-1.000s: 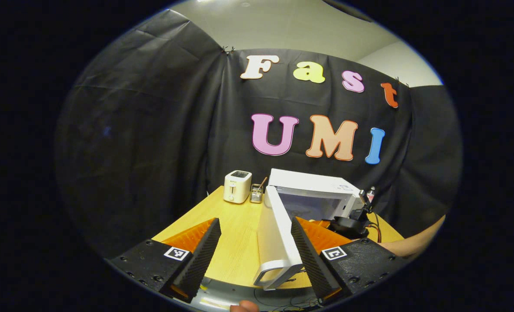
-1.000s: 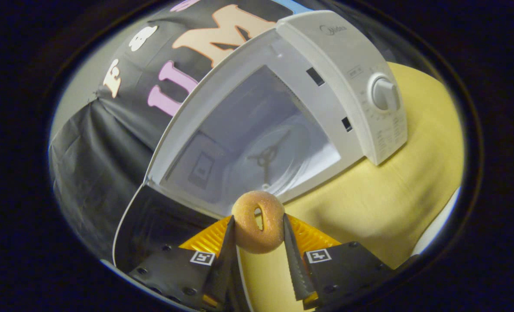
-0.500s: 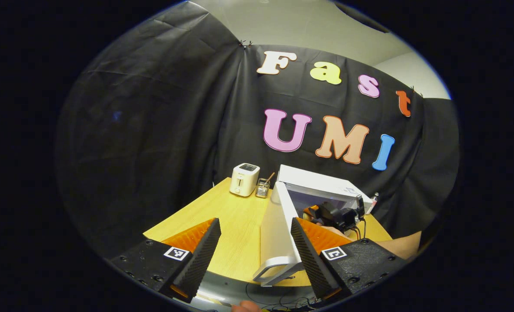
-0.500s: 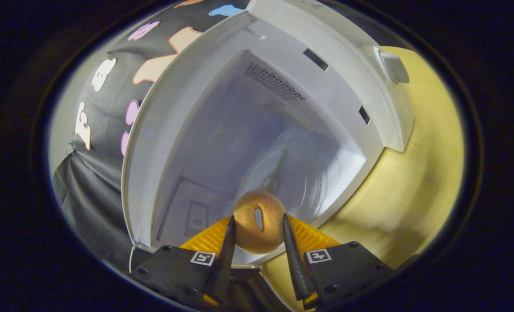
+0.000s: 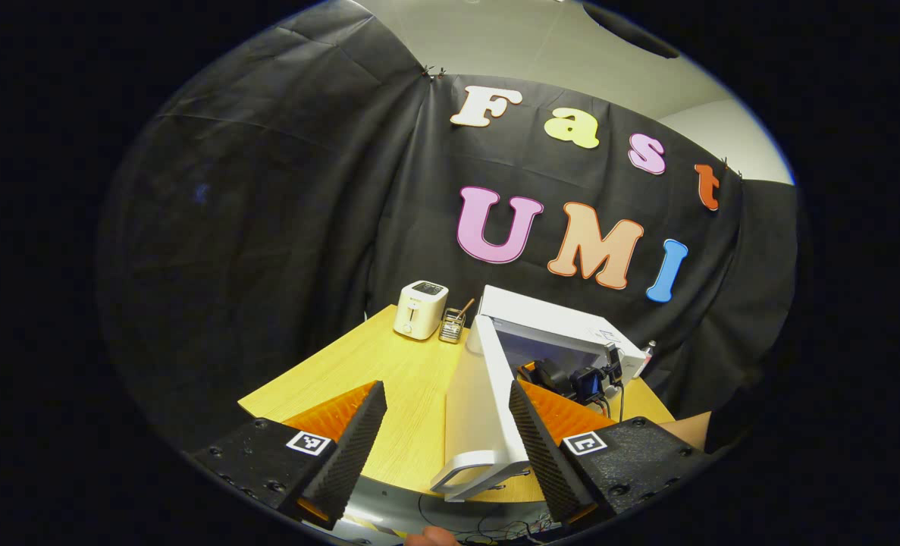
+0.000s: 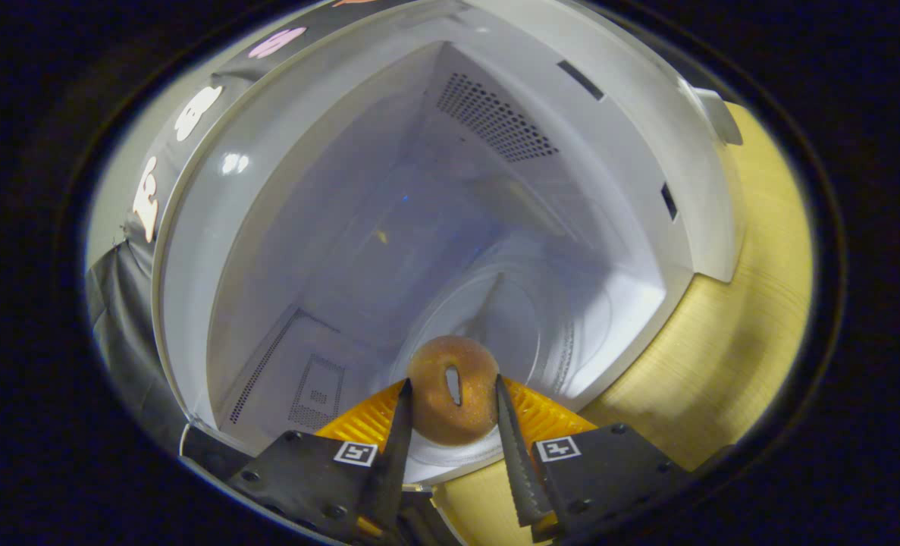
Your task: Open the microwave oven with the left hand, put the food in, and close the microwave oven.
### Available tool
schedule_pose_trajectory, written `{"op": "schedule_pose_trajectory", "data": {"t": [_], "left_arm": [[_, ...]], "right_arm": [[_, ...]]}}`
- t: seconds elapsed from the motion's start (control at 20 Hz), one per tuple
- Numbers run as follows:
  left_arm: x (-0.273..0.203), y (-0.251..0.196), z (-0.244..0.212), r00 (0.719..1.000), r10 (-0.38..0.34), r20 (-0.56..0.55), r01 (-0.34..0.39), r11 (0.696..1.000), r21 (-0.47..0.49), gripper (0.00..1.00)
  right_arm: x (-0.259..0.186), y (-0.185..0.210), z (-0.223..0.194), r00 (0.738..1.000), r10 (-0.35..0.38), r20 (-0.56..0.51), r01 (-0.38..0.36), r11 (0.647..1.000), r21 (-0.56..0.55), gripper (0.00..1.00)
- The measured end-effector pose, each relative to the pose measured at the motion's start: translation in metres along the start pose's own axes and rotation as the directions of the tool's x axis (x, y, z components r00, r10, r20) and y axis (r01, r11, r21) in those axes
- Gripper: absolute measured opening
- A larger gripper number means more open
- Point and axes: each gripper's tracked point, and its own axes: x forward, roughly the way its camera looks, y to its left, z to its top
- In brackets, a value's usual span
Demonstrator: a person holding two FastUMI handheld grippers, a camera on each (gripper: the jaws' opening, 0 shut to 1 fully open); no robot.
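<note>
Right claw point(image 6: 450, 425) has advanced, holding doughnut point(image 6: 450, 387) inside microwave point(image 6: 450, 227).

Wooden surface point(image 5: 389, 394), pale yellow grain, in the left gripper view. At its far left edge a small white toaster point(image 5: 419, 309) stands upright; just right of it, a small wire holder point(image 5: 450, 326) with a thin stick leaning out. Tangled thin cables point(image 5: 495, 522) lie below the near edge.

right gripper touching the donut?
Touching. In the right gripper view, both fingers of the right gripper press the donut's sides, no gap.
</note>
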Motion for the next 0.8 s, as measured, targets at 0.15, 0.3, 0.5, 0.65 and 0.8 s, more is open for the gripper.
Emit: {"op": "schedule_pose_trajectory", "data": {"t": [0.15,0.3,0.5,0.65,0.8], "left_arm": [[0.002,0.002,-0.001,1.0,0.012,0.004,-0.013,1.0,0.013,0.92],[0.0,0.002,-0.002,1.0,0.018,-0.004,-0.018,1.0,0.008,0.96],[0.0,0.006,0.0,1.0,0.029,-0.002,-0.028,0.999,0.038,0.95],[0.001,0.005,0.0,1.0,0.03,-0.002,-0.03,0.998,0.056,0.92],[-0.001,0.0,-0.001,1.0,0.021,-0.005,-0.02,0.998,0.054,0.95]], "right_arm": [[0.003,0.0,0.002,1.0,0.0,0.003,0.0,1.0,-0.012,0.6],[0.007,0.002,0.01,1.0,-0.007,0.013,0.007,1.0,0.006,0.65],[0.007,-0.004,0.014,1.0,-0.024,0.016,0.024,1.0,0.006,0.78],[0.005,-0.004,0.02,0.999,-0.033,0.017,0.033,0.999,-0.012,0.72],[0.005,-0.006,0.018,0.999,-0.04,-0.004,0.04,0.998,-0.045,0.79]]}}
